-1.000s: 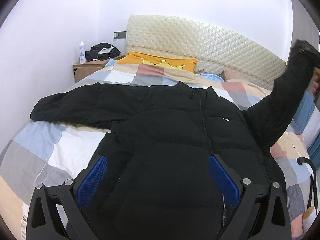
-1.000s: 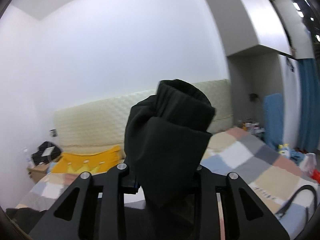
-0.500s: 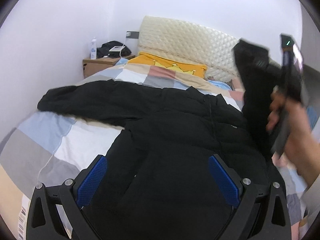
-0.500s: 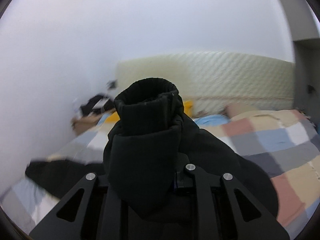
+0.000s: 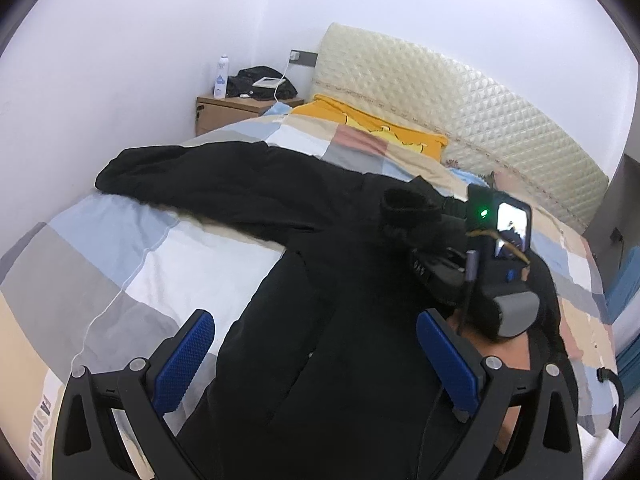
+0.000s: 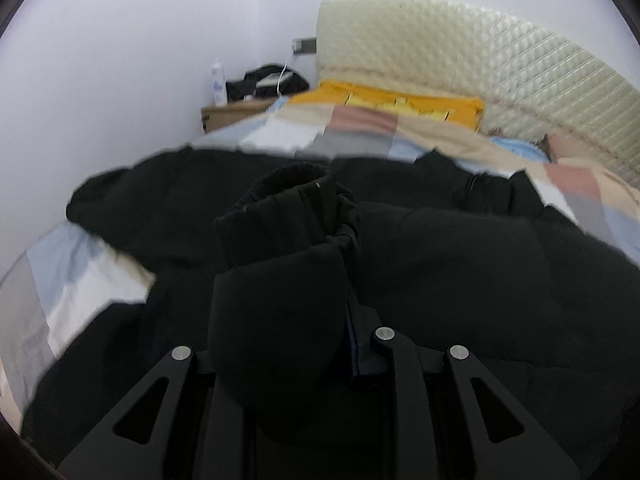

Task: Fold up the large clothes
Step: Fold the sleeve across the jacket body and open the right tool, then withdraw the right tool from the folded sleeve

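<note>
Black jacket (image 5: 320, 340) covers the bed (image 5: 120, 248); right gripper (image 6: 288, 344) clenches its sleeve (image 6: 280, 264), left gripper (image 5: 316, 356) gapes empty.

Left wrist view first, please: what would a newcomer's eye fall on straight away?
A big black jacket sprawls across the checked bedspread, one sleeve stretched out to the left. Over its chest the right claw grips the other sleeve's cuff. The left claw hovers open above the hem.

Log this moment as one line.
step: fold sleeve | right tool: shut on cuff, over jacket chest | left tool: open, above hem | other sleeve: flat on bed
</note>
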`<state>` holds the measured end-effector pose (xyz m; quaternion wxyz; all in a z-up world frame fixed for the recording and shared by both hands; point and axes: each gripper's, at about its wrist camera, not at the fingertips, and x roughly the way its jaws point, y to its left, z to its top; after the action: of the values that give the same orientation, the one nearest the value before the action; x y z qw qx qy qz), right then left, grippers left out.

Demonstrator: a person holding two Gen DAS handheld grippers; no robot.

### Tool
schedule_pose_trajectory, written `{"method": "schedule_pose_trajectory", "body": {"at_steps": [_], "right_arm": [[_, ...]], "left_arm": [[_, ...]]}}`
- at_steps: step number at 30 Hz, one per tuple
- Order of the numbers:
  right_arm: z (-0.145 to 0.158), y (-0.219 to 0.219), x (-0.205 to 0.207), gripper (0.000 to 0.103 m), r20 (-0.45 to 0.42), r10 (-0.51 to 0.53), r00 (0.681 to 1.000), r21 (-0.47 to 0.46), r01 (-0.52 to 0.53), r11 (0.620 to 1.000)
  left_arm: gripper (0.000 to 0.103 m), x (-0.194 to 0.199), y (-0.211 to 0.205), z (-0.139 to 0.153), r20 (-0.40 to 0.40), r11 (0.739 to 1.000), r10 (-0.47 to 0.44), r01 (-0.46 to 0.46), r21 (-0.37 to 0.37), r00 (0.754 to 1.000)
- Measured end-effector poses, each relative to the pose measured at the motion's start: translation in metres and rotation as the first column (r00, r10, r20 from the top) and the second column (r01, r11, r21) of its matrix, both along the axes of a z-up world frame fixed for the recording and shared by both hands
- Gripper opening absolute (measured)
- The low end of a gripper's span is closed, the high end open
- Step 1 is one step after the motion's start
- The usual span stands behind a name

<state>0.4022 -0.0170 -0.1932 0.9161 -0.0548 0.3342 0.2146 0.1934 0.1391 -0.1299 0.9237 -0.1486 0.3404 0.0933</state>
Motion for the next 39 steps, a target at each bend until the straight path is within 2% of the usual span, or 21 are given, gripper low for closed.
{"method": "schedule_pose_trajectory", "body": {"at_steps": [3, 6, 7, 8, 10, 16, 22, 30, 35, 39], "right_arm": [[-0.008, 0.002, 0.004, 0.023, -0.027, 0.002, 1.0, -0.003, -0.002, 1.0], [-0.001, -0.004, 0.003, 0.036, -0.04, 0.009, 0.999, 0.027, -0.008, 1.0], [0.0, -0.004, 0.001, 0.05, -0.045, 0.018, 0.999, 0.034, -0.016, 0.999], [0.002, -0.005, -0.002, 0.073, -0.047, 0.033, 0.998, 0.042, -0.031, 0.999], [0.007, -0.007, -0.014, 0.09, -0.029, 0.051, 0.998, 0.06, -0.05, 0.997], [0.039, -0.031, -0.039, 0.09, 0.013, 0.051, 0.999, 0.088, -0.052, 0.995], [0.084, -0.077, -0.064, 0.09, 0.078, -0.015, 0.997, 0.108, 0.007, 0.994], [0.141, -0.132, -0.108, 0.09, 0.155, -0.125, 0.98, 0.163, 0.099, 0.982], [0.159, -0.162, -0.15, 0.091, 0.255, -0.171, 0.952, 0.138, 0.139, 0.981], [0.16, -0.19, -0.176, 0.091, 0.243, -0.201, 0.949, 0.204, 0.153, 0.967]], "left_arm": [[0.102, 0.003, -0.004, -0.003, -0.01, 1.0, -0.01, 0.01, 0.02, 1.0], [0.102, 0.005, -0.008, -0.006, -0.019, 0.999, -0.022, 0.022, 0.038, 1.0], [0.102, 0.006, -0.009, -0.007, -0.023, 0.999, -0.024, 0.025, 0.041, 0.999], [0.102, 0.006, -0.009, -0.007, -0.026, 0.999, -0.027, 0.028, 0.043, 0.999], [0.102, 0.006, -0.009, -0.008, -0.028, 0.999, -0.027, 0.028, 0.044, 0.999], [0.102, 0.003, -0.014, -0.006, -0.025, 0.997, -0.022, 0.024, 0.075, 0.999], [0.102, 0.0, -0.025, -0.002, -0.036, 0.992, -0.019, 0.023, 0.125, 0.999], [0.102, -0.019, -0.046, 0.017, 0.01, 0.982, -0.104, 0.101, 0.162, 0.995], [0.102, -0.028, -0.059, 0.027, 0.057, 0.977, -0.105, 0.092, 0.19, 0.993], [0.102, -0.034, -0.067, 0.033, 0.086, 0.979, -0.117, 0.101, 0.177, 0.989]]}}
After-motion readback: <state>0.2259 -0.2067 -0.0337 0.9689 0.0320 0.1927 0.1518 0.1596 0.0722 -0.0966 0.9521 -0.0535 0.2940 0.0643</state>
